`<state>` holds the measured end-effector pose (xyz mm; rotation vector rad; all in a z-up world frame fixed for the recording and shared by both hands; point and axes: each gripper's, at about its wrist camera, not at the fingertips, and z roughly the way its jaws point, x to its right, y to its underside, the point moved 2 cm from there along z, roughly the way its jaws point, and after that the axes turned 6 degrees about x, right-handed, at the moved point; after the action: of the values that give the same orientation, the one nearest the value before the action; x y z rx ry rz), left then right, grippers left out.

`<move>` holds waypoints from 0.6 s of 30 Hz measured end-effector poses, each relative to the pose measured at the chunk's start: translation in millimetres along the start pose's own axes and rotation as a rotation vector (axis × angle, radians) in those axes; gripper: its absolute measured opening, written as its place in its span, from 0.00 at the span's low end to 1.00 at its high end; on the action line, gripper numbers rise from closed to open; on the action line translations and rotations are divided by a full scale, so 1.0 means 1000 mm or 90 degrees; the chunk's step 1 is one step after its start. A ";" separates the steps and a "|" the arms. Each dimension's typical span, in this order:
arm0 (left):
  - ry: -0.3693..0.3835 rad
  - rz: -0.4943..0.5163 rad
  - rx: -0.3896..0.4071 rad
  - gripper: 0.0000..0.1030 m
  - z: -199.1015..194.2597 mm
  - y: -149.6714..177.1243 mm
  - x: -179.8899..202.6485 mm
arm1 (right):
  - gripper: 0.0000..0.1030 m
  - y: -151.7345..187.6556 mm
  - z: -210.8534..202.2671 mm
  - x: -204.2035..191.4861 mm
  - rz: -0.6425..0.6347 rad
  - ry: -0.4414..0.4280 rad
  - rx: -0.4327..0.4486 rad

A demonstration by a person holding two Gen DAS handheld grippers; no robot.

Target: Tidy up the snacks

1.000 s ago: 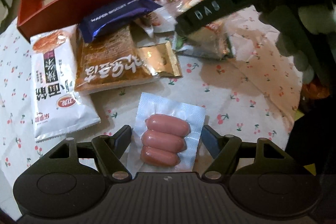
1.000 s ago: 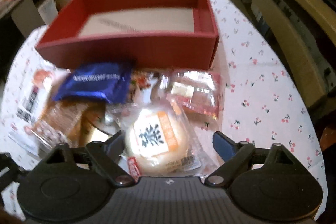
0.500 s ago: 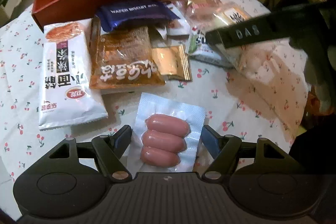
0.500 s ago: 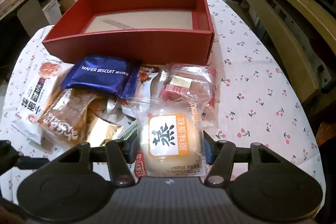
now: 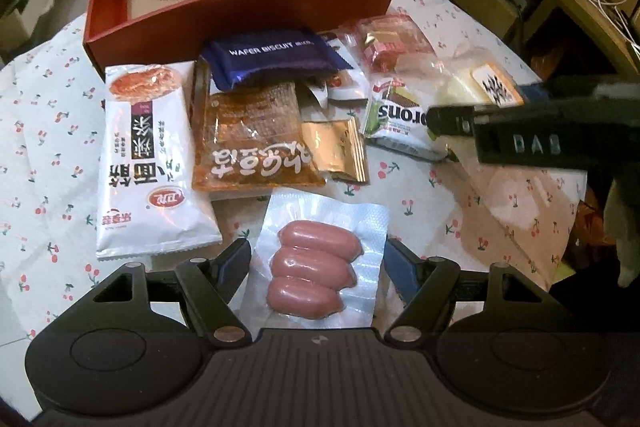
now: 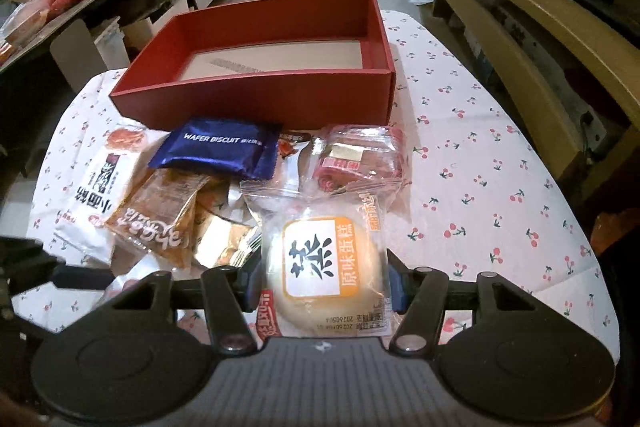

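The blue packet (image 5: 276, 57) reads "WAFER BISCUIT". The white-and-green wafer pack (image 5: 404, 119), seen upside down, shows the letters "rons". Raised letters "DAS" stand on the black bar of the right gripper (image 5: 536, 145). The cake bag (image 6: 326, 259) reads "原味蛋糕" on its orange label

Red box (image 6: 256, 99): standing open and empty on the far part of the table, showing a tan floor. Snack pile: lying just in front of it. Blue wafer biscuit pack (image 6: 218, 147) is resting topmost, overlapping an orange-brown pouch (image 5: 252, 143); a white noodle bag (image 5: 150, 159) is lying flat alongside. Sausage pack (image 5: 316, 263), clear, holding three pink sausages, is lying apart. Steamed cake (image 6: 324, 267), round and pale in clear wrap, is sitting tilted.
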<state>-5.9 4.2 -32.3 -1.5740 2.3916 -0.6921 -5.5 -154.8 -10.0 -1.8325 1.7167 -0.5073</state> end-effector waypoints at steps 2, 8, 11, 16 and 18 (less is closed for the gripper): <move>-0.003 -0.005 0.005 0.76 -0.002 -0.001 0.000 | 0.61 0.002 -0.004 -0.002 -0.001 -0.005 0.004; -0.021 -0.042 0.019 0.76 -0.005 -0.005 0.000 | 0.61 0.004 -0.016 -0.004 0.004 -0.017 0.018; -0.036 -0.054 0.018 0.76 -0.009 -0.006 0.002 | 0.61 0.004 -0.025 -0.006 0.007 -0.022 0.030; -0.034 -0.040 0.032 0.76 -0.019 -0.012 0.004 | 0.61 -0.001 -0.036 -0.005 0.020 -0.022 0.051; -0.026 -0.048 0.040 0.76 -0.022 -0.015 0.000 | 0.61 -0.003 -0.033 -0.006 0.021 -0.016 0.046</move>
<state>-2.9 4.9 -6.2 -1.6438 2.2684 -0.7345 -24.8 -154.2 17.9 -1.7493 1.6875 -0.5241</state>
